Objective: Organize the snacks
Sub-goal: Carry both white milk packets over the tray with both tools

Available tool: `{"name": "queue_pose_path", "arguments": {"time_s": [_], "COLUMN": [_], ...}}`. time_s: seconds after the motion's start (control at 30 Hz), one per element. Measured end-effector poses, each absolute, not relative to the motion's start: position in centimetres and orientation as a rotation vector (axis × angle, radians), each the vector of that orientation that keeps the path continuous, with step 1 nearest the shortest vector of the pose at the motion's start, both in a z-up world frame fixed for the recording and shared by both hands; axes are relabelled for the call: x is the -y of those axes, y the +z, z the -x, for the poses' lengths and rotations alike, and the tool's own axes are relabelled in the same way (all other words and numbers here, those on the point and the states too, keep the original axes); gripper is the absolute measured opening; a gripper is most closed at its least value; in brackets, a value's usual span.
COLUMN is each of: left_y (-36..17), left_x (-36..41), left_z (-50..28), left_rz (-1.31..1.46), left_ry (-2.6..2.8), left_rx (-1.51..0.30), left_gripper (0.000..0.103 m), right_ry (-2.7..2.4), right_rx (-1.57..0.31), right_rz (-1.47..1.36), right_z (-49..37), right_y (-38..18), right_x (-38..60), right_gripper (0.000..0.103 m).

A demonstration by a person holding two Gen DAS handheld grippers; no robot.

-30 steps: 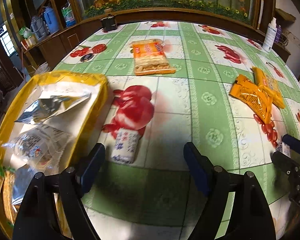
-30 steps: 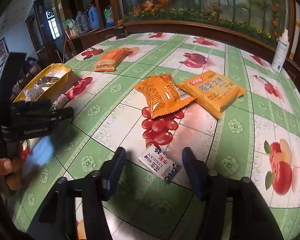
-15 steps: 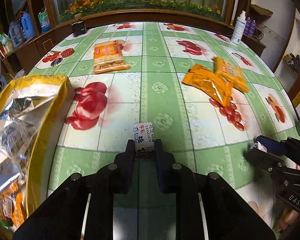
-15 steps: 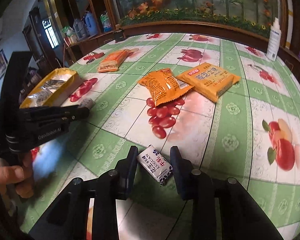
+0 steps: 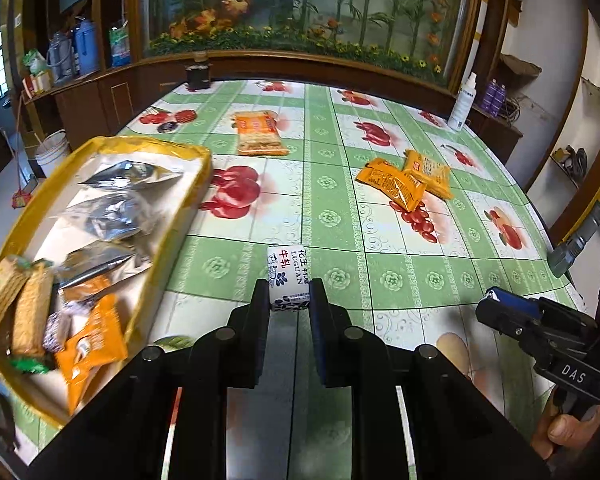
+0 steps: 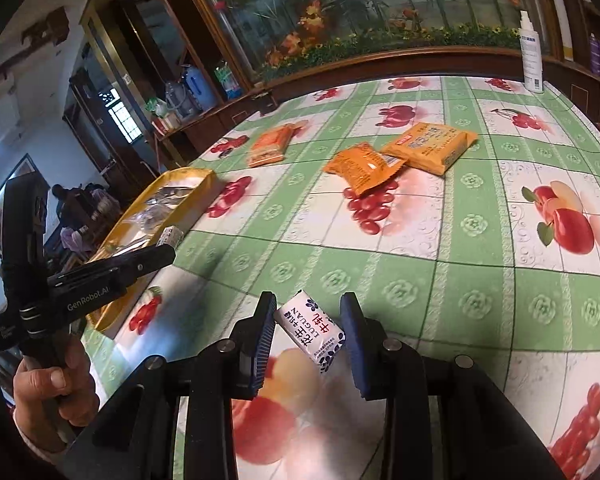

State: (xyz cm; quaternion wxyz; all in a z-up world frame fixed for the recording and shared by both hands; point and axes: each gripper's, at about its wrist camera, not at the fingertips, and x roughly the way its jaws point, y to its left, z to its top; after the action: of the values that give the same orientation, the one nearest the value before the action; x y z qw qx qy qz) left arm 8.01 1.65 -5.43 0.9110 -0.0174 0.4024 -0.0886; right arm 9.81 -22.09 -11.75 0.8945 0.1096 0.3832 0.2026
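Clamping a small white candy point(image 5: 289, 280) printed with blue flowers and red characters, the left tool point(image 5: 289, 296) has both pads pressed against the wrapper's sides, and the piece sticks out forward past the fingertips above the green-checked tabletop point(image 5: 380, 280). Just to its left lies the yellow tray point(image 5: 196, 184), already loaded with silver foil packs, wafer-like bars and an orange sachet.

From the right wrist view, the right tool point(image 6: 309, 332) stands narrowed around a second white candy point(image 6: 312, 330) of the same kind. That piece sits tilted between the blue pads; the left pad touches its near corner, while a gap shows at the right pad, so I cannot tell whether the grip is firm. The candy looks raised off the cloth, though this is hard to judge.

Farther out on the tabletop, an orange snack packet point(image 6: 364, 166) lies partly overlapping a flat yellow-orange biscuit pack point(image 6: 432, 146), both right of centre over a printed bunch of red fruit. Well apart from them, toward the far left, rests an orange cracker pack point(image 5: 258, 132). A white spray bottle point(image 5: 462, 102) stands at the far right edge, and a dark jar point(image 5: 198, 74) stands at the far edge, near the wooden ledge below the planted display.
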Motion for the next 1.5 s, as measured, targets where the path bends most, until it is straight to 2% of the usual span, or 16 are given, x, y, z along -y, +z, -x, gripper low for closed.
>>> {"name": "queue_pose_path", "arguments": {"time_s": [0.63, 1.5], "left_y": [-3.3, -3.6], "left_x": [-3.6, -8.4], "left_z": [-4.0, -3.5], "left_rz": [-0.015, 0.007], "left_ry": [-0.108, -0.006], "left_rx": [-0.75, -0.736], "left_gripper": [0.017, 0.017], "right_ry": [0.523, 0.625], "right_rx": [-0.721, -0.718], "right_rz": [-0.209, -0.126], "right_z": [-6.0, -6.9], "right_y": [-8.3, -6.8], "right_x": [17.8, 11.7], "right_gripper": [0.034, 0.034]}}
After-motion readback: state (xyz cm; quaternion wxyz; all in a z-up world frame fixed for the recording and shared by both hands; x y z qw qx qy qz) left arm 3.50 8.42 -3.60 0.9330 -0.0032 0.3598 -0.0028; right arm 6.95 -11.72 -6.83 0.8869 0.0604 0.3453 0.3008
